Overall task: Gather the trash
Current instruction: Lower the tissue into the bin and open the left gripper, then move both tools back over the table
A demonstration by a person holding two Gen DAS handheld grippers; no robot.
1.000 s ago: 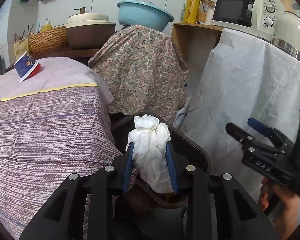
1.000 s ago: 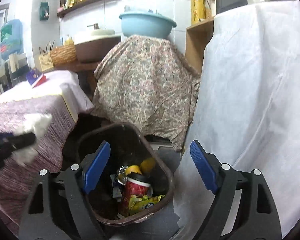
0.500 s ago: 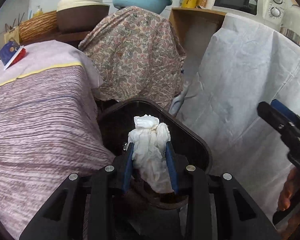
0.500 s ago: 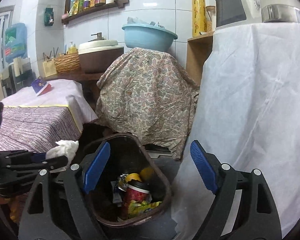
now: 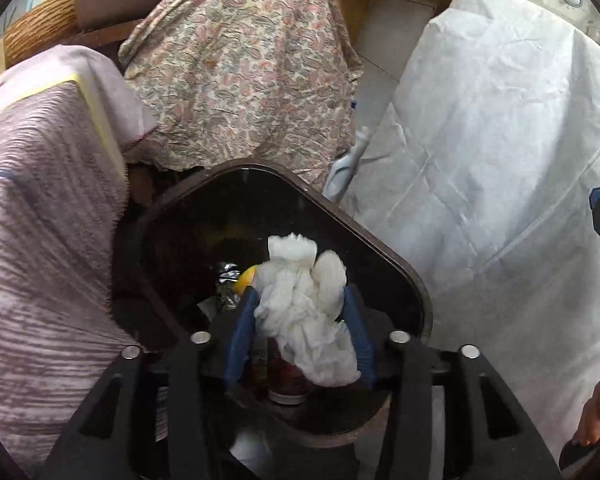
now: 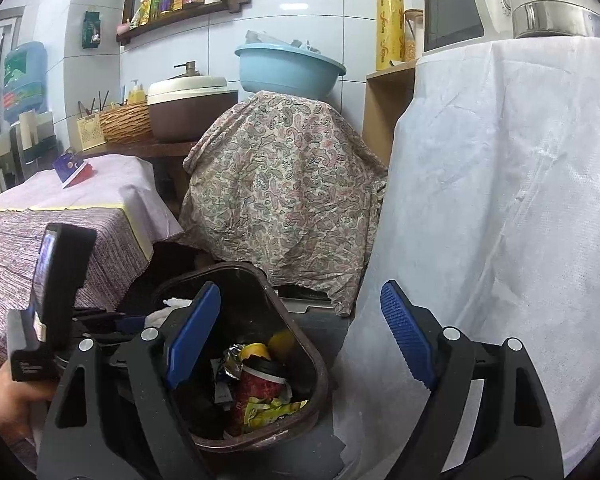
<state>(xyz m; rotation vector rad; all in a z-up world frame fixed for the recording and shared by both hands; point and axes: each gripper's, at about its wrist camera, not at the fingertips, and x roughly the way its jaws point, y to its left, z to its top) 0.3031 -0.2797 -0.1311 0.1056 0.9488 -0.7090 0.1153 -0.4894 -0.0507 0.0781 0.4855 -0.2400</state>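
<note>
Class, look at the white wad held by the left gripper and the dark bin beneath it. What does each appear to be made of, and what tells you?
White wad: probably tissue or paper towel, matte, with soft crumpled folds and ragged edges. Dark bin: likely moulded plastic, brown, with a smooth, slightly glossy, rounded rim; the look alone cannot confirm this.

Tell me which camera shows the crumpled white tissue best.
The left wrist view: the crumpled white tissue fills the centre, clamped in the left tongs above the open trash bin. The right wrist view shows only a white scrap of it behind a blue pad of the right tongs.
</note>
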